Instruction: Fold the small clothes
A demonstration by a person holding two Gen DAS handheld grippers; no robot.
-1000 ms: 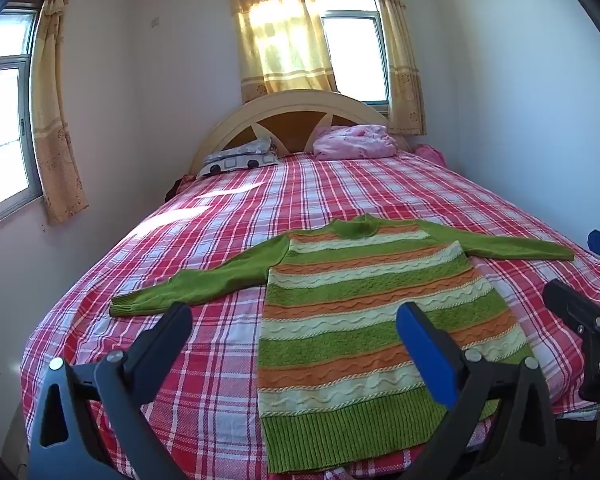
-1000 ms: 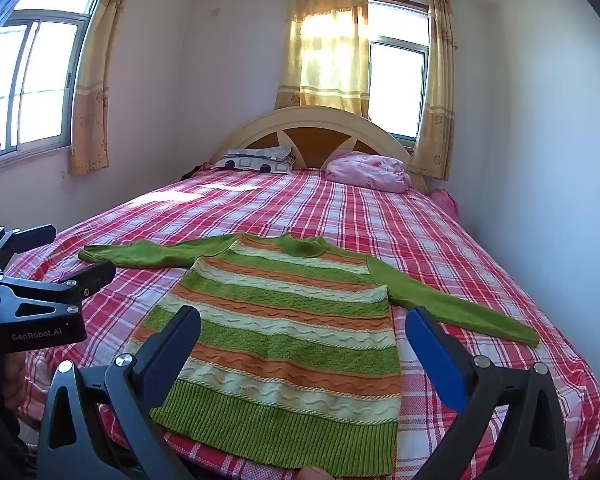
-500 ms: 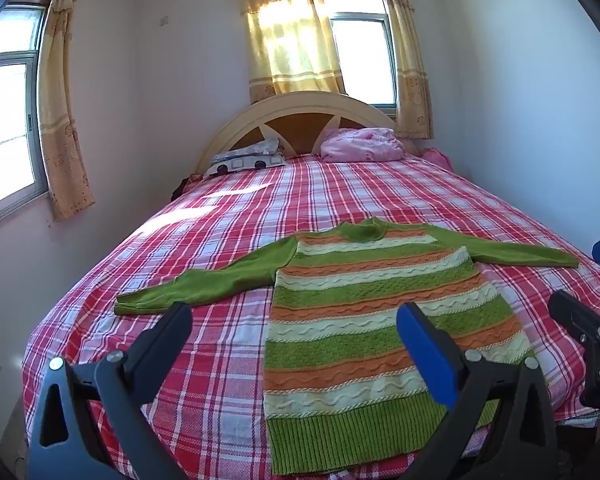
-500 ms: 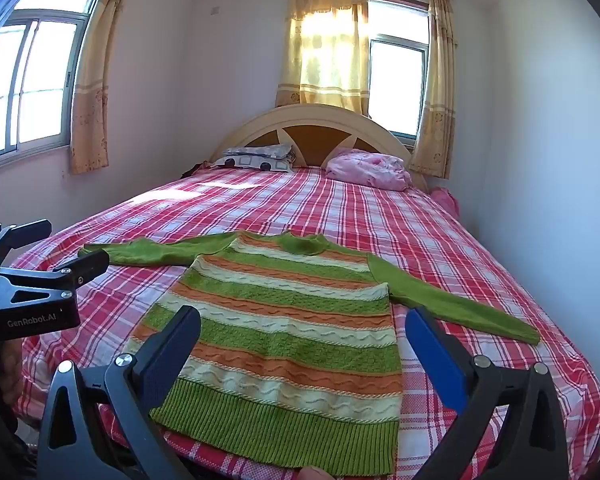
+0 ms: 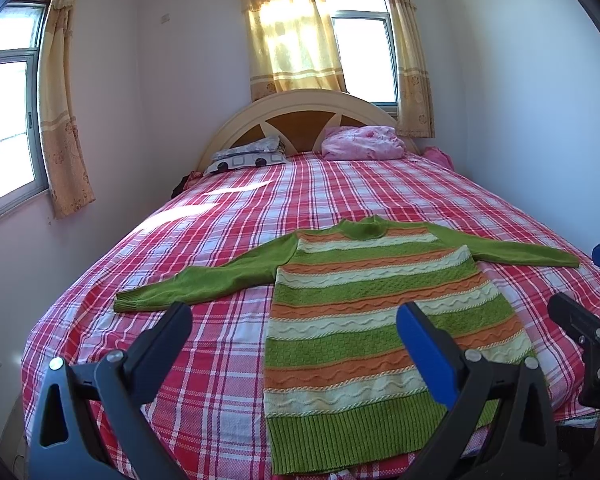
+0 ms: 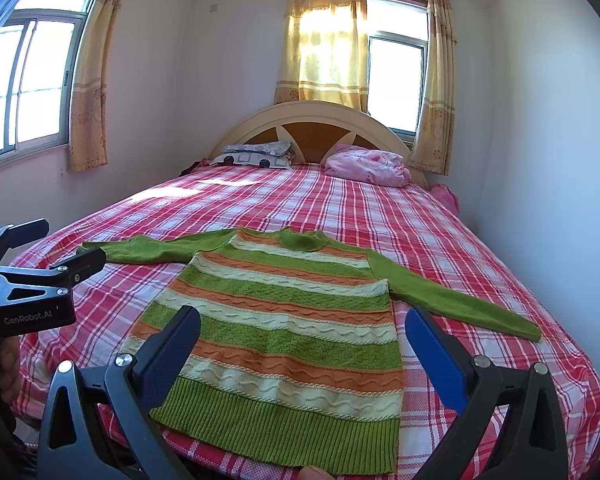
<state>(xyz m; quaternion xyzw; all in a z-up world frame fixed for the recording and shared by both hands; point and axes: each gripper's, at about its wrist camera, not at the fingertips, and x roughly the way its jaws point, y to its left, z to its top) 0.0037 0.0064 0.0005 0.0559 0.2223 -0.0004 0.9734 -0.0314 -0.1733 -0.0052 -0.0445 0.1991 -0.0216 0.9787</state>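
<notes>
A striped sweater (image 5: 364, 320) still lies flat, sleeves out, at the near end of the checked bed (image 5: 227, 216), while the left gripper (image 5: 295, 340) and right gripper (image 6: 304, 340) have barely shifted, fingers spread and empty, so folding has not begun.

A striped green, orange and cream knitted sweater (image 5: 380, 320) lies flat near the foot of a bed with a red and white checked sheet (image 5: 227, 344). Bare sheet surrounds it on every side. Far behind, at the headboard, a grey patterned pillow (image 5: 245, 156) and a crumpled pink blanket (image 5: 362, 143) sit well apart from it.
</notes>
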